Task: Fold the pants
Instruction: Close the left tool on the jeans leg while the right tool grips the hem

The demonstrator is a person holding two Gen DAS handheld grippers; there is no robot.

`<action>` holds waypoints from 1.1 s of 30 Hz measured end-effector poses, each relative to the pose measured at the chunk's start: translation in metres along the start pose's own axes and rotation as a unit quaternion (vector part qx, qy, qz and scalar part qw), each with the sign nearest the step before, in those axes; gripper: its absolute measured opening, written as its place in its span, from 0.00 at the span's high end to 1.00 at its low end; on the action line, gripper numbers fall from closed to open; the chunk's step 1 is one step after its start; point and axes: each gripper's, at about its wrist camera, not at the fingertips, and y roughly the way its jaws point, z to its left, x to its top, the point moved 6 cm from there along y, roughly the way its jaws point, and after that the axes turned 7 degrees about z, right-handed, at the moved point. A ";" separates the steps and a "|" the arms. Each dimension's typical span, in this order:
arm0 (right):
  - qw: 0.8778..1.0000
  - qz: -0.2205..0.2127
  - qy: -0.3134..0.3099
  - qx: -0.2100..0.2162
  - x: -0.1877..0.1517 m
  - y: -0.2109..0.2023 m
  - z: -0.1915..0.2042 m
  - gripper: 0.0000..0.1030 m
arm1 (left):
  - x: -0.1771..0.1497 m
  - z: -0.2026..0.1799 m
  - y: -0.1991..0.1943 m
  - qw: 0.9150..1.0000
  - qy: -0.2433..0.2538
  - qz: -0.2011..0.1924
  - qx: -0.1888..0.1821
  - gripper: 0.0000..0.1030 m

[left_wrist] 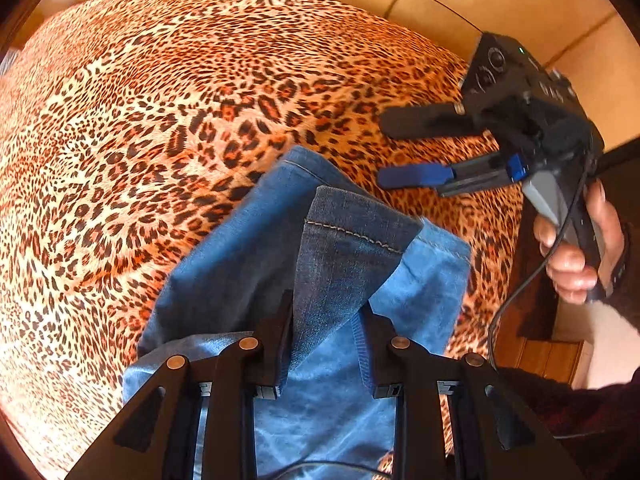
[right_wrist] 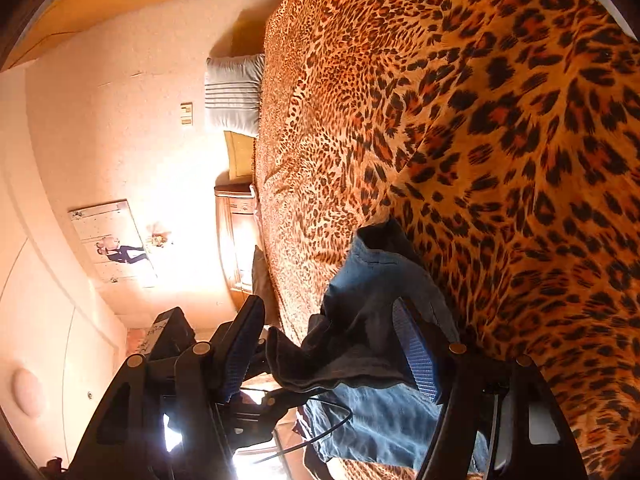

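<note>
Blue denim pants (left_wrist: pixel 280 248) lie on a leopard-print bedspread (left_wrist: pixel 160 100), their hemmed leg ends pointing away from me. My left gripper (left_wrist: pixel 326 312) has its two black fingers set apart with a fold of denim rising between them; whether they pinch it does not show. My right gripper (left_wrist: pixel 382 152) hovers open and empty above the bed to the right of the leg ends. In the right wrist view the pants (right_wrist: pixel 372 280) lie between and beyond the open blue-padded fingers (right_wrist: pixel 416 344) of my right gripper (right_wrist: pixel 332 312), and the left gripper's body (right_wrist: pixel 256 400) sits low in the frame.
The bedspread (right_wrist: pixel 480 120) covers the whole bed. A wooden bed frame edge (left_wrist: pixel 540 352) and tiled floor (left_wrist: pixel 500 4) lie to the right. Pillows (right_wrist: pixel 234 92) and a wooden nightstand (right_wrist: pixel 236 236) stand by the wall at the bed's head.
</note>
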 end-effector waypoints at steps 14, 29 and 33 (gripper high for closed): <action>0.997 -0.037 0.028 -0.069 -0.053 -0.036 -0.053 0.33 | 0.064 0.014 0.072 0.980 0.108 0.139 0.093 0.49; 0.995 -0.056 -0.014 -0.078 -0.111 -0.030 -0.063 0.33 | 0.065 0.025 0.091 0.972 0.138 0.168 0.089 0.28; 0.994 -0.081 -0.032 -0.074 -0.102 -0.021 -0.051 0.43 | 0.077 0.008 0.099 0.971 0.153 0.143 0.117 0.33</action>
